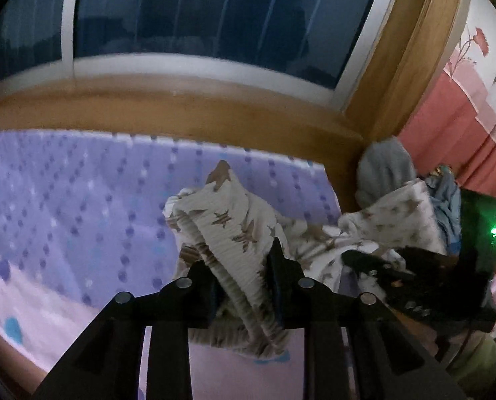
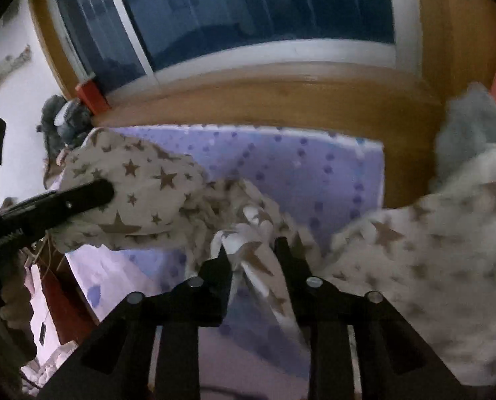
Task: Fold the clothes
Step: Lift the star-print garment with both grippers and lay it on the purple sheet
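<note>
Both claws carry one star-printed garment over the purple dotted bed sheet, in front of the wooden window ledge. The left claw has a ribbed, gathered edge of the cloth running between its fingers; the pads seem to sit close on it, so I read it as grasping the garment, though loosely. The right claw has a twisted fold of the same cloth between its fingers, with some gap showing beside the fabric, so I cannot tell for sure whether it is pinching or has let go.

From the right wrist view the garment bunches toward 10 o'clock and again toward 3 o'clock, sagging in the middle, with the left claw's black finger lying at 9 o'clock. A grey pile of cloth sits at 2 o'clock against the ledge.

The risk, as I see it: a grip this slack on a thick seam may slip, dropping one end so the garment lands crumpled, not flat. The sagging middle could also fold under itself.
</note>
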`<state>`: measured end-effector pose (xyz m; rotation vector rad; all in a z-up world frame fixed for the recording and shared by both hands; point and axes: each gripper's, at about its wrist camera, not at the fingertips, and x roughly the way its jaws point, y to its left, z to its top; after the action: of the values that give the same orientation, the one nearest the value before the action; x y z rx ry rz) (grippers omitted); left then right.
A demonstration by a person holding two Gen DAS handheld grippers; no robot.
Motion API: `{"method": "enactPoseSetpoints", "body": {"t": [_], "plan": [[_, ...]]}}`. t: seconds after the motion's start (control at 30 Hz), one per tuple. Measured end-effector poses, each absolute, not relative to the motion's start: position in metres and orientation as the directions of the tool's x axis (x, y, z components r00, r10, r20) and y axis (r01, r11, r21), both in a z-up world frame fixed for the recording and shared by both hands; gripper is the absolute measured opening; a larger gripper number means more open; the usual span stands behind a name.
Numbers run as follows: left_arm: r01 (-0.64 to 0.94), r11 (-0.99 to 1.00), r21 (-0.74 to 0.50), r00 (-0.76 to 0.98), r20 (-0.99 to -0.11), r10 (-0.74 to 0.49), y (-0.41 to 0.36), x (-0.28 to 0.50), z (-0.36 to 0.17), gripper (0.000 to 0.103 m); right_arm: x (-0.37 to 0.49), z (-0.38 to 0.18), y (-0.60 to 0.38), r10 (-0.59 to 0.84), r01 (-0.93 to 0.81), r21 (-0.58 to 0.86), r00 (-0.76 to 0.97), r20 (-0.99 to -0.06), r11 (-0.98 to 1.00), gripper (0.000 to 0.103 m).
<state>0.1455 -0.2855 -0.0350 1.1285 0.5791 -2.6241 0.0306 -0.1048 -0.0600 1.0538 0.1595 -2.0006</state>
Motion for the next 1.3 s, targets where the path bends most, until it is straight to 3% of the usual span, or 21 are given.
{"method": "enactPoseSetpoints", "body": {"t": [0.13, 0.17, 0.23, 0.37, 0.67, 0.7, 0.73, 0.8, 0.87, 0.97, 1.13, 1.3], "plan": [[0.284, -0.907, -0.31, -0.707, -0.707, 0.02, -0.28, 0.153, -0.033, 0.035, 0.037, -0.038, -0.059, -0.621, 0.682, 0.239, -0.392, -0.679, -0.692, 0.067], [0.251, -0.913, -0.322, -0.714, -0.699, 0.05, -0.275, 0.154, -0.032, 0.036, 0.039, -0.033, -0.043, -0.61, 0.66, 0.23, -0.428, -0.667, -0.715, 0.07], [0.178, -0.918, -0.354, -0.725, -0.678, 0.121, -0.263, 0.149, -0.029, 0.036, 0.044, -0.026, -0.013, -0.559, 0.599, 0.208, -0.49, -0.669, -0.774, 0.07], [0.052, -0.931, -0.362, -0.712, -0.667, 0.22, -0.23, 0.135, -0.029, 0.047, 0.042, -0.035, 0.026, -0.466, 0.497, 0.185, -0.531, -0.708, -0.848, 0.07], [-0.002, -0.954, -0.299, -0.599, -0.764, 0.241, -0.177, 0.102, -0.06, 0.047, 0.05, -0.067, 0.006, -0.494, 0.596, 0.163, -0.448, -0.745, -0.787, 0.07], [0.001, -0.961, -0.276, -0.59, -0.776, 0.223, -0.174, 0.099, -0.064, 0.047, 0.051, -0.072, 0.0, -0.492, 0.612, 0.147, -0.446, -0.748, -0.777, 0.069], [0.002, -0.97, -0.243, -0.583, -0.789, 0.196, -0.171, 0.097, -0.068, 0.047, 0.05, -0.078, -0.006, -0.473, 0.616, 0.122, -0.449, -0.758, -0.779, 0.054], [-0.008, -0.983, -0.182, -0.581, -0.799, 0.152, -0.168, 0.09, -0.072, 0.047, 0.046, -0.089, -0.011, -0.452, 0.603, 0.112, -0.448, -0.771, -0.79, 0.035], [-0.01, -0.987, -0.161, -0.589, -0.797, 0.136, -0.166, 0.086, -0.068, 0.045, 0.045, -0.088, -0.009, -0.454, 0.582, 0.129, -0.457, -0.765, -0.803, 0.028], [-0.058, -0.985, -0.162, -0.607, -0.777, 0.164, -0.164, 0.088, -0.055, 0.045, 0.055, -0.074, -0.003, -0.455, 0.563, 0.131, -0.487, -0.746, -0.816, 0.028], [-0.216, -0.976, -0.039, -0.612, -0.773, 0.167, -0.15, 0.087, -0.046, 0.045, 0.077, -0.057, -0.003, -0.5, 0.582, 0.155, -0.498, -0.708, -0.798, 0.03], [-0.321, -0.946, -0.051, -0.576, -0.782, 0.238, -0.155, 0.08, -0.045, 0.045, 0.087, -0.066, -0.017, -0.509, 0.55, 0.209, -0.475, -0.718, -0.809, 0.03]]}}
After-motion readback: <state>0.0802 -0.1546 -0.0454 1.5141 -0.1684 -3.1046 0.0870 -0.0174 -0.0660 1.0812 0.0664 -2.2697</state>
